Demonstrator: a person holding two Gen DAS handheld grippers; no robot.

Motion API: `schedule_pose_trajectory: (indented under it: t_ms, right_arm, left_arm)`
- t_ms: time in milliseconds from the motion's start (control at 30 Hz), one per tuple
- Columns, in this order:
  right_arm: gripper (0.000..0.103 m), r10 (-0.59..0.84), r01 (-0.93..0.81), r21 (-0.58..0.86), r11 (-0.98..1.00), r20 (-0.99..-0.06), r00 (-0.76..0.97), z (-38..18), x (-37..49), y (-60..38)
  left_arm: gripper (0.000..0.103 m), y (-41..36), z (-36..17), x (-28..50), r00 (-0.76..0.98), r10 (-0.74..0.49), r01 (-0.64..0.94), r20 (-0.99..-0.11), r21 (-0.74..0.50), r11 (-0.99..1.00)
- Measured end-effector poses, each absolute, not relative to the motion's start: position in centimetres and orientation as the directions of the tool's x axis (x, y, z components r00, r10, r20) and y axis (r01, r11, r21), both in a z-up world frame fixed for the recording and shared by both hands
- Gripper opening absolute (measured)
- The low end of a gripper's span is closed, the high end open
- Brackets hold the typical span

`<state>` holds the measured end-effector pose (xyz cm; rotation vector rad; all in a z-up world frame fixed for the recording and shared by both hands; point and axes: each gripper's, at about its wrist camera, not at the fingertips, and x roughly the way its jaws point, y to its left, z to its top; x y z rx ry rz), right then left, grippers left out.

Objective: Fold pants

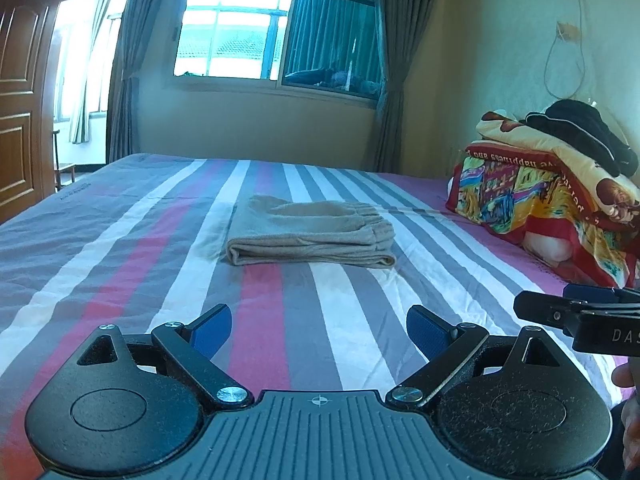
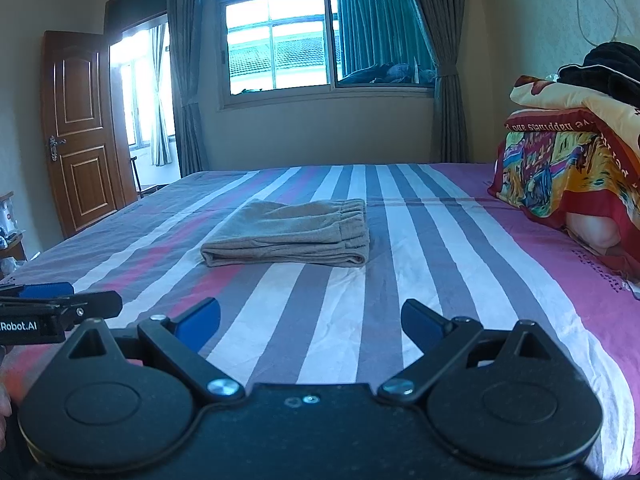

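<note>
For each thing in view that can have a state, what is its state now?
pants: folded into a compact stack, lying flat on the bed
left hand-held gripper: open, holding nothing
right hand-held gripper: open, holding nothing
door: open
quilt: folded, piled at the bed's side

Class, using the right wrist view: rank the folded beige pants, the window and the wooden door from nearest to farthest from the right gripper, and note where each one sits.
Measured from the right gripper, whose jaws stand open:
1. Folded beige pants, mid-bed on the striped sheet, straight ahead.
2. Wooden door, at the left wall, beyond the bed's left edge.
3. Window, in the far wall behind the bed.
</note>
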<state>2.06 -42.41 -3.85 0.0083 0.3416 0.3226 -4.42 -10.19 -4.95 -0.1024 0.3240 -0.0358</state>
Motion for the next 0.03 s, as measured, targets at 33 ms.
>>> schedule_pose_trajectory:
  t_ms: [33]
  right_arm:
    - [0.097,0.314,-0.311,0.062,0.948,-0.326,0.892,-3.81,2.10,-42.36]
  left_arm:
    - [0.094,-10.29,-4.95,-4.44,0.947,-0.044,0.013,-0.317,-0.099,0.995]
